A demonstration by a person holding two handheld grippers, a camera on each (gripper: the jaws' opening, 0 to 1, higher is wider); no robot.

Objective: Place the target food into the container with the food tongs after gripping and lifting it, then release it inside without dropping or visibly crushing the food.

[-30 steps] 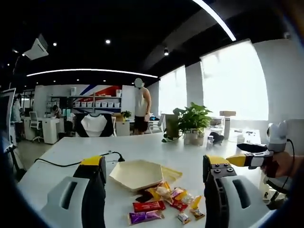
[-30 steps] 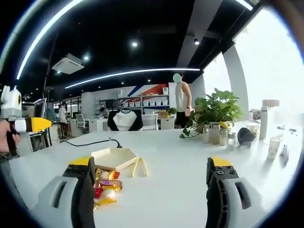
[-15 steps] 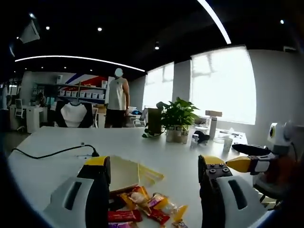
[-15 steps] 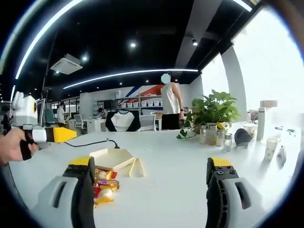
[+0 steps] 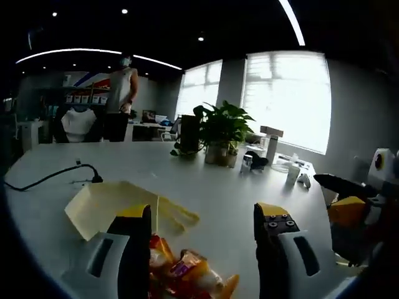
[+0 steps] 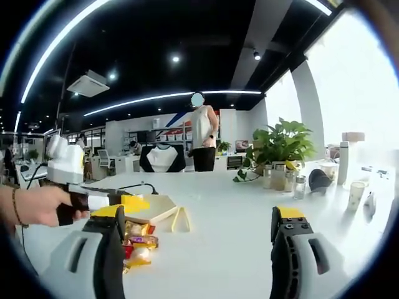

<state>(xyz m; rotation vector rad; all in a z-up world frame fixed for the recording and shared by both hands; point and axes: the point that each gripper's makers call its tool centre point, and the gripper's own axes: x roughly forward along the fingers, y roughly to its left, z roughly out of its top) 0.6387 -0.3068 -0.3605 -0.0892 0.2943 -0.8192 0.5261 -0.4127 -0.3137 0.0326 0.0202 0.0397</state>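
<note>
Snacks (image 5: 187, 274) lay in a pile at the bottom middle, between the wide-apart jaws of the left gripper (image 5: 202, 249); the tray (image 5: 106, 202) sat just behind, tongs (image 5: 177, 215) beside it; right gripper (image 6: 196, 249) gaped too, empty; nothing was picked yet; next, I think, grab the tongs.

White table (image 5: 206, 187) carries: a pale hexagonal container (image 5: 103, 202), yellow tongs (image 5: 177, 215) lying just beside it, and a heap of wrapped snacks (image 5: 187, 277) near both. A black cable (image 5: 47, 177) runs across the surface. Toward the window end stand a potted plant (image 5: 218, 134), small jars (image 6: 283, 179), a cup (image 6: 357, 194) and a dark object (image 6: 321, 179), possibly a pouch.
</note>
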